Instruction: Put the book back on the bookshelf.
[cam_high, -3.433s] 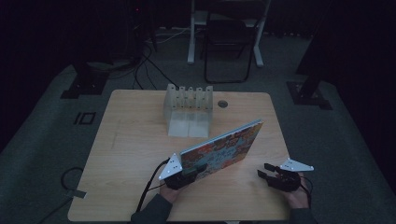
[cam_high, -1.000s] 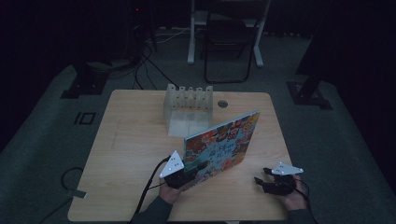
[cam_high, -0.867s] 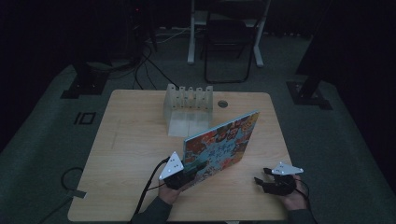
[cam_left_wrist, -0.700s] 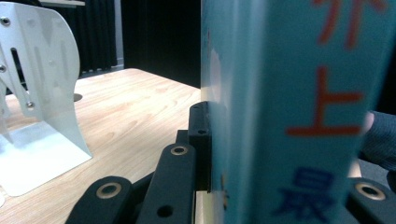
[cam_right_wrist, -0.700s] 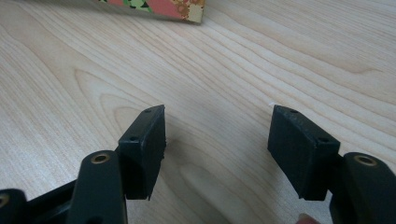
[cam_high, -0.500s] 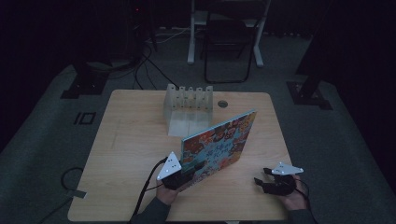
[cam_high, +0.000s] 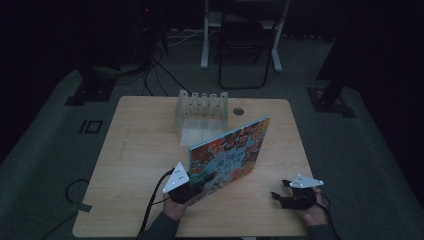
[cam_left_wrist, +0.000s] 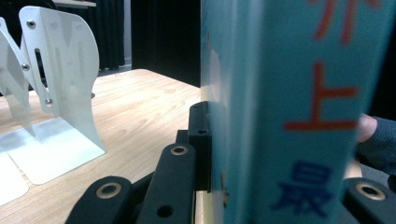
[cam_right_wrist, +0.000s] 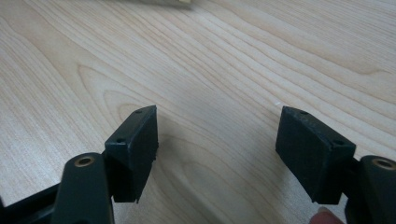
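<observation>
A picture book (cam_high: 230, 155) with a teal spine and a colourful cover stands tilted on its edge in the middle of the wooden table (cam_high: 145, 150). My left gripper (cam_high: 197, 187) is shut on its near lower corner. In the left gripper view the book's spine (cam_left_wrist: 289, 93) sits squeezed between the black jaws of the left gripper (cam_left_wrist: 280, 163). My right gripper (cam_high: 276, 197) rests low near the table's front right edge. Its jaws have just been opening and now stand open, and the right gripper (cam_right_wrist: 217, 154) has only bare wood (cam_right_wrist: 233, 56) between them.
A white slotted book rack (cam_high: 202, 107) stands at the back middle of the table, also seen as the rack (cam_left_wrist: 60, 70) to the left of the book. A cable hole (cam_high: 238, 111) lies beside it. A chair (cam_high: 245, 45) and floor cables lie beyond the table.
The book has been tipped up from a low slant to a steeper one, and its far top corner has swung left. The right gripper has drawn slightly toward the front edge.
</observation>
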